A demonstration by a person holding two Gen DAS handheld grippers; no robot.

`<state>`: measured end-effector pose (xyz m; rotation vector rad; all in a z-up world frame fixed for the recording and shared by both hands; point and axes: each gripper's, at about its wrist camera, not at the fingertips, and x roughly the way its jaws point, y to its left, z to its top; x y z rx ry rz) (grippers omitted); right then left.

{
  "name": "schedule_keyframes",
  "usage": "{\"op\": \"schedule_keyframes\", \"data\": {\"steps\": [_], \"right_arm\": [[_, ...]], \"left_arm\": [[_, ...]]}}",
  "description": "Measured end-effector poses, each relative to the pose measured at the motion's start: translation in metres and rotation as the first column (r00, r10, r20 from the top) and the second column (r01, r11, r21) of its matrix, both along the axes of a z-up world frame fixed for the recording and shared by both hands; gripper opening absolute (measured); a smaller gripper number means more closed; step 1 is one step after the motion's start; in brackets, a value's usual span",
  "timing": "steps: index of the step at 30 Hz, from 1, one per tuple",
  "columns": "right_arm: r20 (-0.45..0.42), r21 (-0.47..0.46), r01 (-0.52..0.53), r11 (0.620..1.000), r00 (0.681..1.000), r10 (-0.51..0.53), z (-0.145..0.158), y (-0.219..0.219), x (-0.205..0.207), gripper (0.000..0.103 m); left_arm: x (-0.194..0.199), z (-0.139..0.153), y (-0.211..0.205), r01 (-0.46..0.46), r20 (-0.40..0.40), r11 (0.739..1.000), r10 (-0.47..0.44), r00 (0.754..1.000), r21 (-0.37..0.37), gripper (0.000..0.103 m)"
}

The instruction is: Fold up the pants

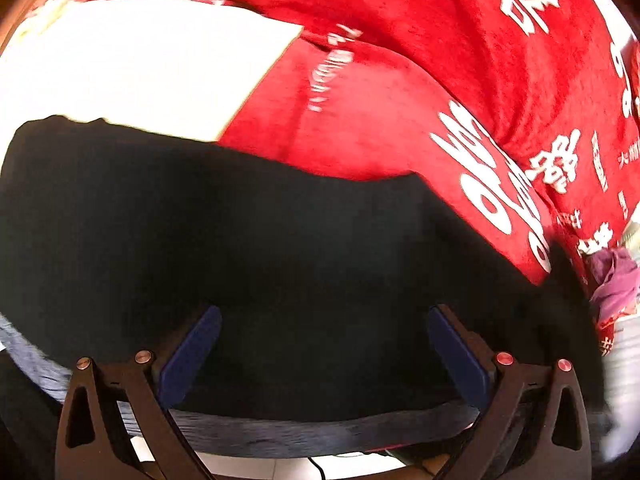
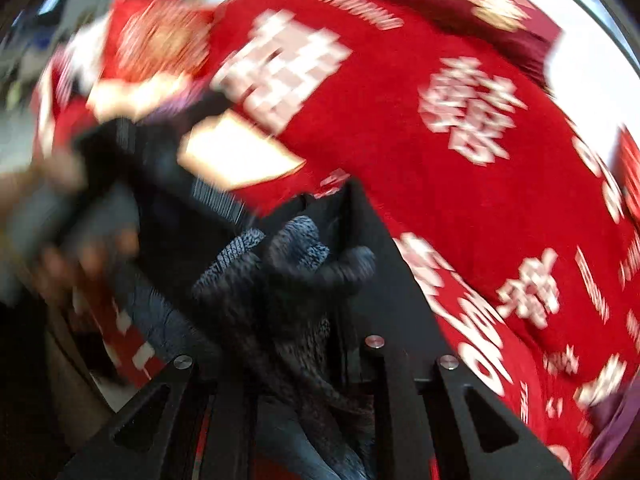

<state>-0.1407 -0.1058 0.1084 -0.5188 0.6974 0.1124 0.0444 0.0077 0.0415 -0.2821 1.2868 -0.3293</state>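
Note:
The black pants [image 1: 256, 240] lie spread over a red blanket with white characters [image 1: 420, 80]; their grey-blue waistband [image 1: 320, 428] runs along the near edge. My left gripper [image 1: 324, 340] is open just above the pants, its blue pads [image 1: 192, 352] wide apart. In the blurred right wrist view my right gripper [image 2: 304, 264] is shut on a bunched fold of the dark pants fabric [image 2: 296, 248], which hangs lifted above the blanket [image 2: 460, 180].
A white patch [image 1: 140, 68] of the blanket lies beyond the pants. Purple cloth [image 1: 616, 280] sits at the right edge. A blurred hand and the other gripper [image 2: 60, 220] show at the left of the right wrist view.

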Motion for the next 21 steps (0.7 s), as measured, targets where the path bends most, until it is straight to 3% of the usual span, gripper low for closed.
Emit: {"op": "schedule_keyframes", "data": {"steps": [4, 7, 9, 10, 11, 12, 16, 20, 21], "right_arm": [[-0.114, -0.102, -0.03, 0.994, 0.993, 0.019, -0.062, 0.025, 0.017, 0.019], [-0.114, -0.173, -0.035, 0.984, 0.993, 0.015, -0.082, 0.034, 0.015, 0.028], [-0.123, -0.197, -0.042, 0.98, 0.992, 0.018, -0.078, 0.037, 0.01, 0.04], [-0.129, -0.186, -0.044, 0.982, 0.991, 0.02, -0.072, 0.036, 0.007, 0.058], [-0.134, -0.149, -0.044, 0.988, 0.991, 0.025, -0.062, 0.032, 0.001, 0.085], [-0.129, -0.102, -0.044, 0.994, 0.991, 0.031, -0.051, 0.028, -0.005, 0.092], [-0.101, 0.182, -0.003, 0.983, 0.995, 0.022, -0.004, -0.008, -0.039, 0.093], [-0.111, 0.414, 0.076, 0.907, 0.993, -0.033, 0.017, -0.053, -0.065, 0.093], [-0.121, 0.452, 0.125, 0.883, 0.99, -0.078, 0.015, -0.071, -0.073, 0.093]], "left_arm": [[-0.004, -0.003, 0.013, 0.007, -0.008, 1.0, -0.007, 1.0, -0.017, 0.103], [-0.01, 0.002, 0.007, 0.047, 0.012, 0.998, -0.046, 0.999, -0.03, 0.103], [-0.012, 0.012, 0.0, 0.072, 0.034, 0.996, -0.07, 0.997, -0.044, 0.103], [-0.013, 0.017, -0.005, 0.081, 0.044, 0.995, -0.079, 0.996, -0.051, 0.103], [-0.014, 0.023, -0.008, 0.088, 0.053, 0.995, -0.085, 0.995, -0.057, 0.103], [-0.015, 0.031, -0.013, 0.098, 0.07, 0.993, -0.093, 0.993, -0.067, 0.103], [-0.023, 0.055, -0.032, 0.141, 0.118, 0.985, -0.129, 0.985, -0.096, 0.103], [-0.046, 0.062, -0.065, 0.248, 0.118, 0.964, -0.236, 0.965, -0.099, 0.103], [-0.058, 0.059, -0.078, 0.308, 0.108, 0.945, -0.297, 0.949, -0.108, 0.103]]}}
